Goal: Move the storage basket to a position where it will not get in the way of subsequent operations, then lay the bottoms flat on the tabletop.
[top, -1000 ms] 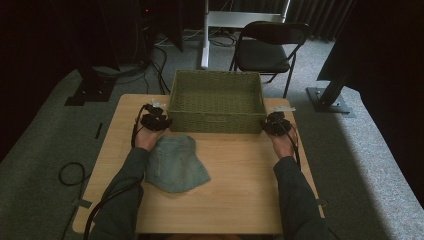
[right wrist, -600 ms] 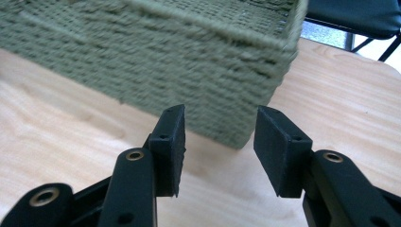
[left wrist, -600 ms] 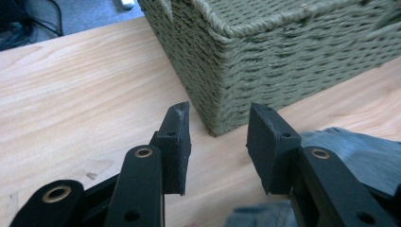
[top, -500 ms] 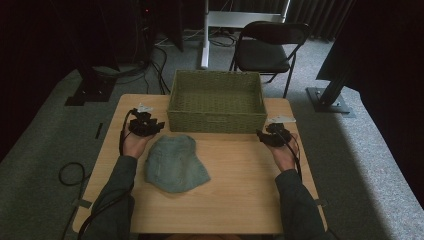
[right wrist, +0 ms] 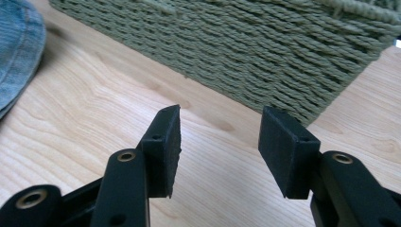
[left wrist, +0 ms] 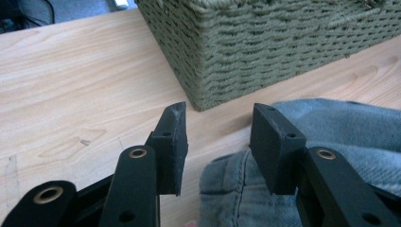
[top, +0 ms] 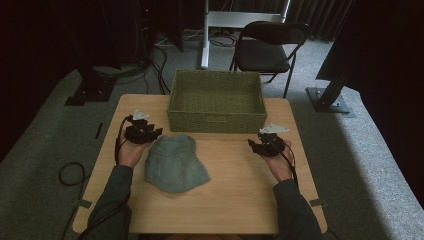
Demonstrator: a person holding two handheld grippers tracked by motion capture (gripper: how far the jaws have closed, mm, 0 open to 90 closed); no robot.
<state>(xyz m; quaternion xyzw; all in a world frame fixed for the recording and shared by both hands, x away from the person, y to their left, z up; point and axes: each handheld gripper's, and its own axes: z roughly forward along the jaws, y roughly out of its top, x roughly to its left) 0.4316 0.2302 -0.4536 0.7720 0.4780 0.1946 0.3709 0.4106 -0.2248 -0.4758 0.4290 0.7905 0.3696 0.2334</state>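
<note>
both grippers off the basket, denim piece on the table

high view: the left gripper (top: 142, 132) sat just beside the upper left edge of the folded denim garment (top: 175, 163), which lay flat on the wooden table (top: 235, 200) in front of the woven green basket (top: 216, 100); the right gripper (top: 269, 142) sat well apart from the denim, near the basket's front right corner. left gripper view: jaws had just been opening and stood moderately apart, nothing between the pads, denim beneath them. right gripper view: jaws had just been opening, moderately apart over bare table, holding nothing, basket wall ahead.
</note>
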